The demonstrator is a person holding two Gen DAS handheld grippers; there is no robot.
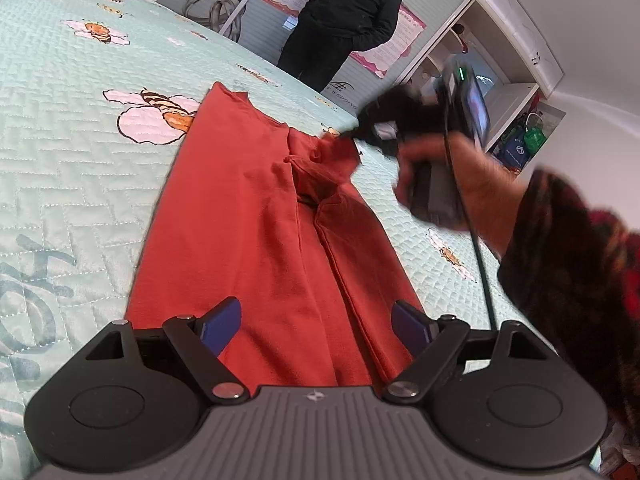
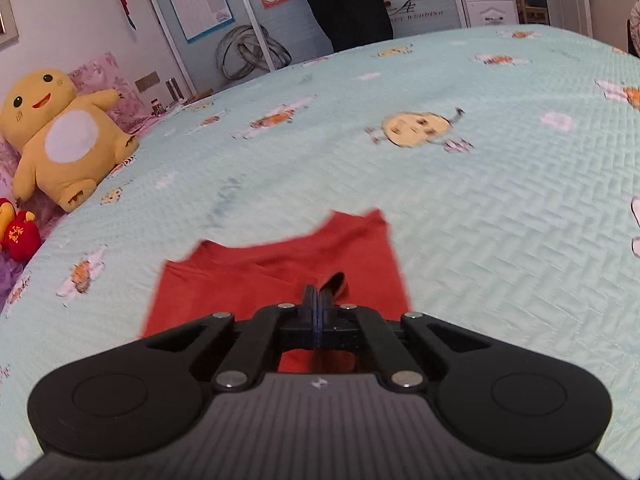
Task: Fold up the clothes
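Note:
A red garment (image 1: 248, 220) lies folded into a long strip on the pale green bedspread (image 1: 80, 160). My left gripper (image 1: 314, 308) hovers open over its near end, with the blue pads (image 1: 222, 326) spread wide and nothing between them. At the far end, my right gripper (image 1: 352, 134), blurred and held by a hand (image 1: 460, 172), pinches a bunched flap of the cloth. In the right wrist view the right gripper (image 2: 316, 292) is shut, and a loop of the red garment (image 2: 240, 276) pokes out beyond its tips.
A yellow plush toy (image 2: 64, 136) and a smaller red one (image 2: 20, 236) sit at the head of the bed. A person in dark clothes (image 1: 348, 20) stands beyond the far edge. Bedspread (image 2: 480, 200) stretches wide to the right of the garment.

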